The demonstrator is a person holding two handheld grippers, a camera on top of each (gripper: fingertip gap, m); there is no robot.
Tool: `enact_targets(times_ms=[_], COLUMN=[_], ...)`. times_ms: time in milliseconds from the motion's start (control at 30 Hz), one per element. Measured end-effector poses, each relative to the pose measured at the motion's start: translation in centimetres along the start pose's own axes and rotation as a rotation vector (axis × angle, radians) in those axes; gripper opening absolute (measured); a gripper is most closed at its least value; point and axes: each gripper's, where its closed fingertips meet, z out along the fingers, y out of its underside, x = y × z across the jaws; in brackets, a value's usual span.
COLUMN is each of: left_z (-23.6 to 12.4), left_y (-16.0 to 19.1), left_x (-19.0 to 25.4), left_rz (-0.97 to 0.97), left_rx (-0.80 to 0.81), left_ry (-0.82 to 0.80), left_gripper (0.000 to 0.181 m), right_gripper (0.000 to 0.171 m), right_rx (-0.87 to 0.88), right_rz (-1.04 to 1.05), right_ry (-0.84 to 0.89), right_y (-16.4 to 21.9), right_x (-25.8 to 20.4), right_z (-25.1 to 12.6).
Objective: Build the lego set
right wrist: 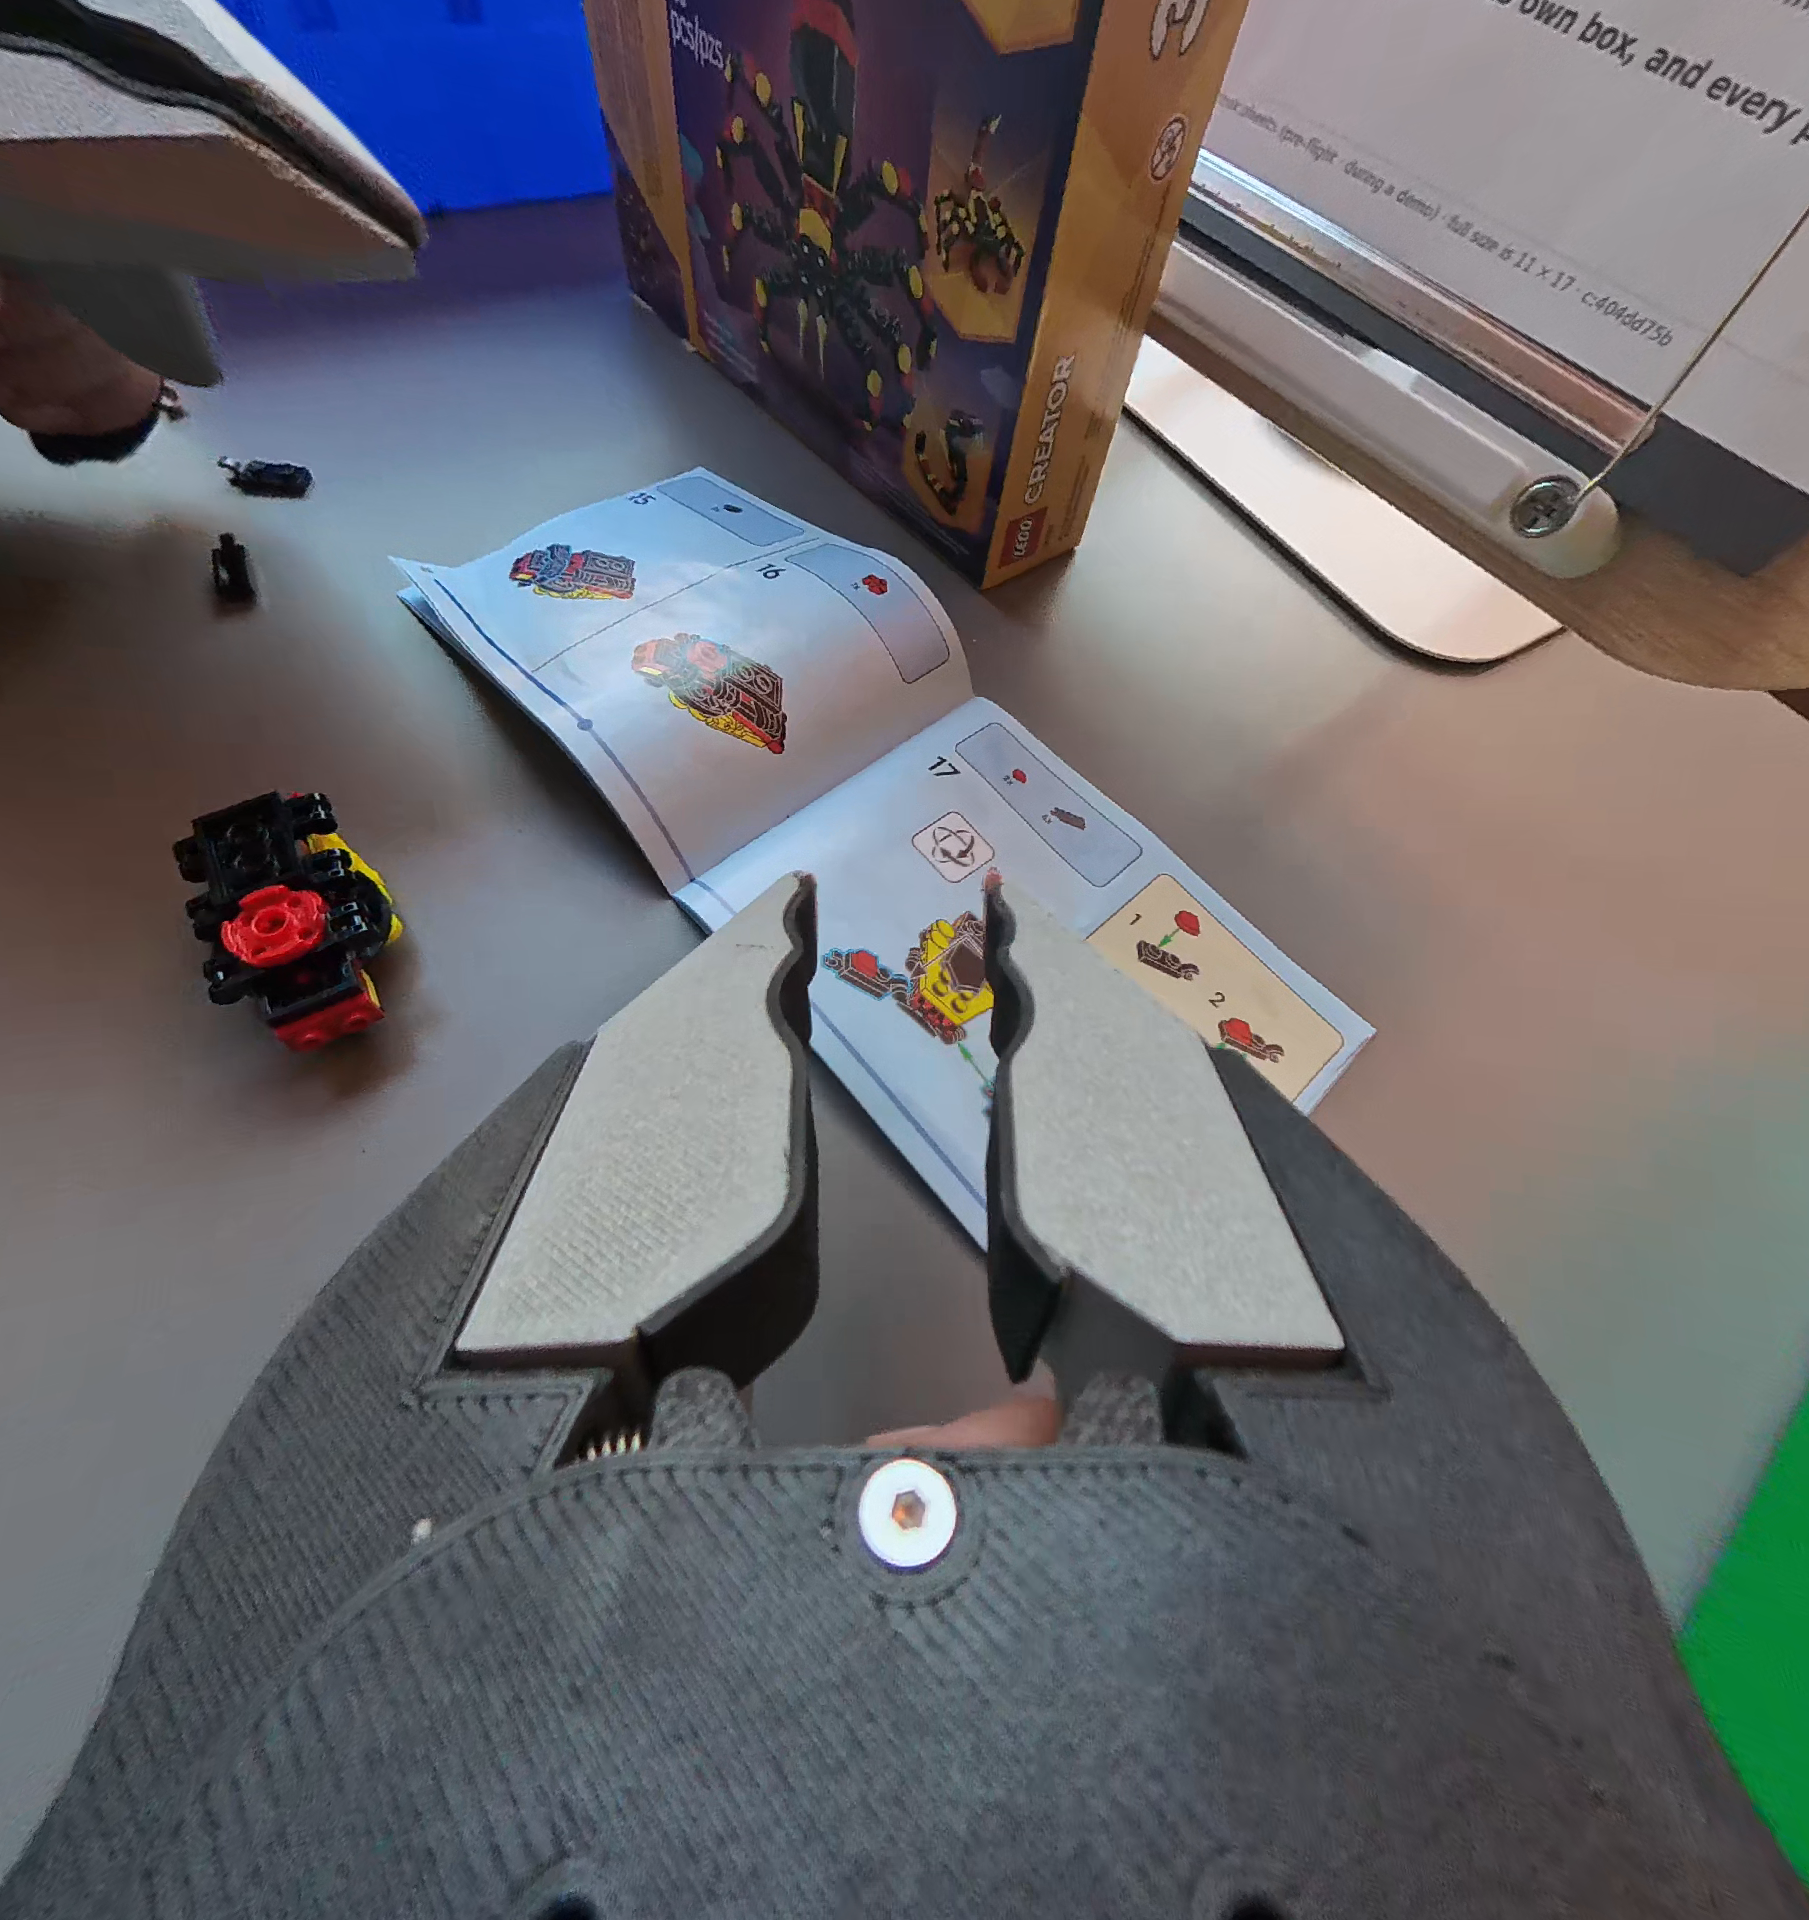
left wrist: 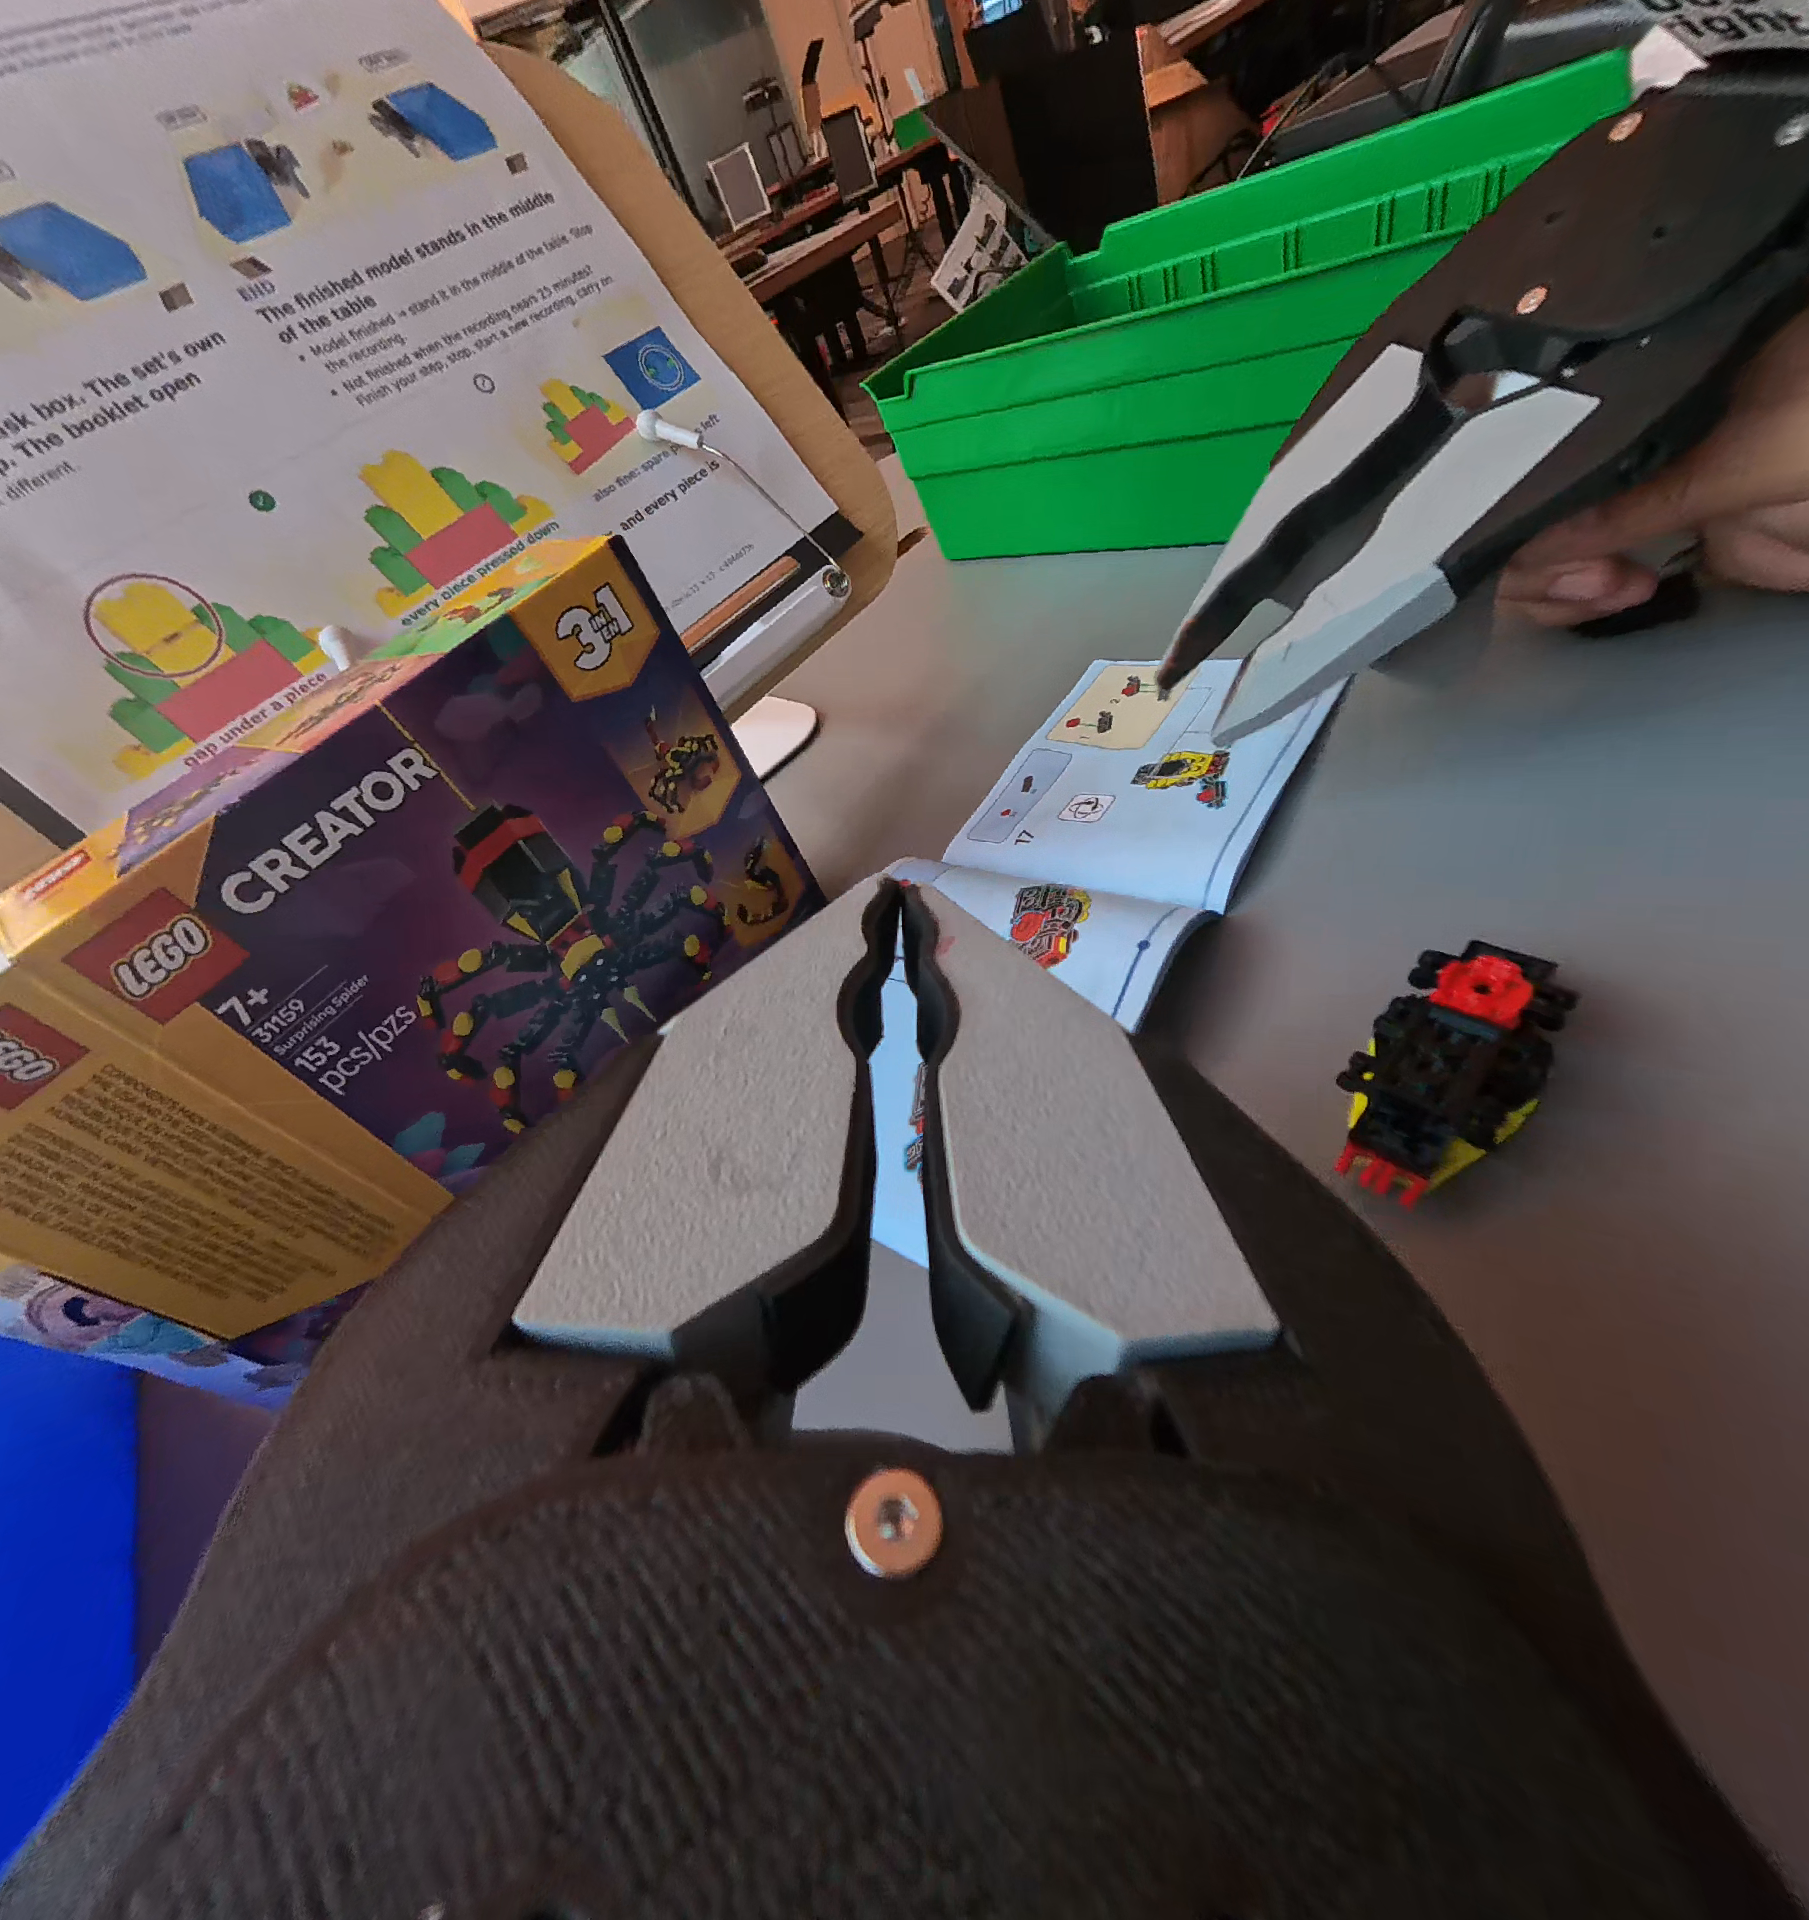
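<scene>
A partly built black, red and yellow model (left wrist: 1451,1070) lies on the grey table; it also shows in the right wrist view (right wrist: 282,920). The instruction booklet (left wrist: 1118,831) lies open beside it (right wrist: 775,707). Two small loose black pieces (right wrist: 266,476) (right wrist: 233,566) lie farther left. My left gripper (left wrist: 895,896) is shut and empty, above the booklet's near edge; its tip also shows in the right wrist view (right wrist: 401,234). My right gripper (right wrist: 897,883) is open and empty over the booklet's right page; the left wrist view shows it (left wrist: 1196,701) close above that page.
The set's box (left wrist: 360,935) (right wrist: 879,260) stands behind the booklet. A printed sheet on a wooden stand (left wrist: 256,312) rises behind the box. A green bin (left wrist: 1139,395) sits at the back of the table. A blue bin (left wrist: 27,1558) is beside the box.
</scene>
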Motion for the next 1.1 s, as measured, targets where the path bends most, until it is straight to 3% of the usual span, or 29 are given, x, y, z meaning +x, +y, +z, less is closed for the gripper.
enact_targets(times_ms=[533, 700, 800, 900, 1000, 1100], left_z=[-0.7, -3.1, -7.6, -12.8, -15.1, -13.9], left_y=[0.0, -2.0, -3.9, -3.1, 1.2, 7.7], left_x=[-1.5, -3.3, -6.5, -13.7, -20.6, -24.7], left_rz=[-0.024, -0.110, -0.091, -0.090, -0.216, -0.367], left_rx=[0.000, 0.034, 0.044, -0.013, -0.151, -0.393], left_ry=[-0.039, -0.053, -0.095, -0.265, -0.298, -0.227], left_gripper=[0.000, 0.004, 0.004, 0.003, 0.011, 0.048], right_gripper=[0.029, 0.029, 0.029, 0.030, 0.031, 0.031], right_rx=[-0.018, -0.010, 0.005, 0.018, 0.011, 0.015], right_rz=[-0.028, -0.028, -0.029, -0.022, 0.007, 0.025], right_ry=[0.042, 0.045, 0.065, 0.072, 0.062, 0.066], right_y=[0.2, 0.1, -0.1, -0.2, -0.1, -0.2], right_x=[0.2, 0.2, 0.4, 0.6, 0.8, 1.0], right_z=[0.2, 0.1, -0.1, -0.3, -0.2, -0.3])
